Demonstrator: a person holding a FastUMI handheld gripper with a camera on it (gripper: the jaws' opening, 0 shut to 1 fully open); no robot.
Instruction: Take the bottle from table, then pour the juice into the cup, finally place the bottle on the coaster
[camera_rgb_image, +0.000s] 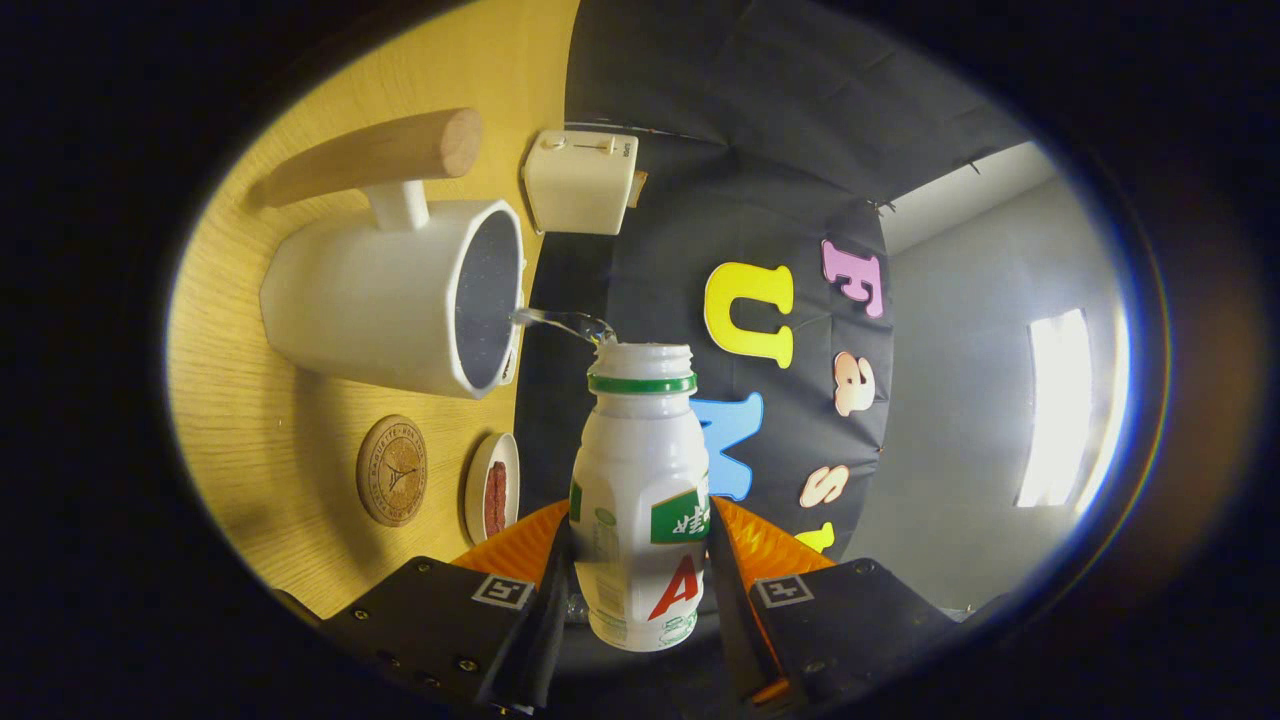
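Sideways: gripper (640, 570) clamps bottle (640, 500), red "A" label, stream entering cup (400, 300).

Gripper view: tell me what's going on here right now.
A person's handheld gripper is shut on a small white juice bottle with a green neck ring, its jaws pressing both sides. The bottle is tipped toward a white cup with a wooden handle, and a thin clear stream runs from its open mouth into the cup. A round cork coaster lies on the yellow wooden table near the cup, nothing on it yet.
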